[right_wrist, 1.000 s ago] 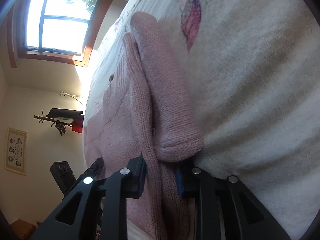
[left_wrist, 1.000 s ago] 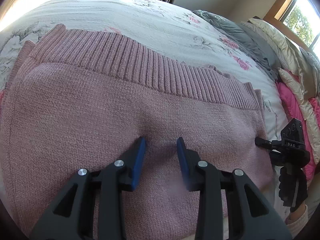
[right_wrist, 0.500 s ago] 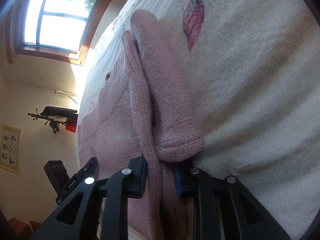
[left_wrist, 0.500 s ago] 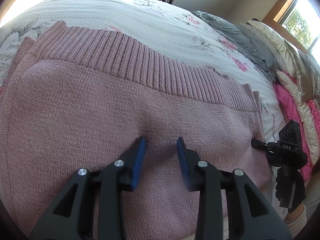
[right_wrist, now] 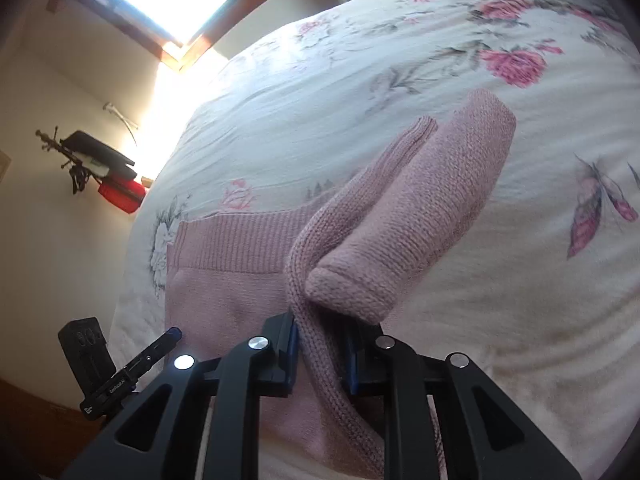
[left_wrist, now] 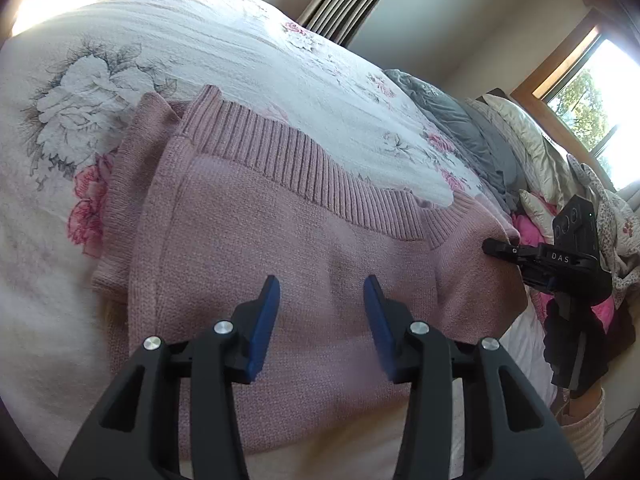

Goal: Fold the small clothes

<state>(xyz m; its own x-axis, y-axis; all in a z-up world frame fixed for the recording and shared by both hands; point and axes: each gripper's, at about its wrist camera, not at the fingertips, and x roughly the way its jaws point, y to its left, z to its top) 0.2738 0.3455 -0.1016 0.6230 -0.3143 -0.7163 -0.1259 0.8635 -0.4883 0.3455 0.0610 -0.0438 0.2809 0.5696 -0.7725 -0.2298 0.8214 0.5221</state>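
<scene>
- Left tongs: jaws spread wide apart, blue pads facing each other with nothing between them, held just above the sweater.
- Right tongs: jaws drawn close, pinching a ribbed edge of the sweater between the blue pads.
- A sleeve cuff shows below the right tongs.

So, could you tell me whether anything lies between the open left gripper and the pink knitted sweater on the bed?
Nothing visible does. The left gripper hangs open directly over the bare body of the pink knitted sweater, while the right gripper pinches its edge.
</scene>
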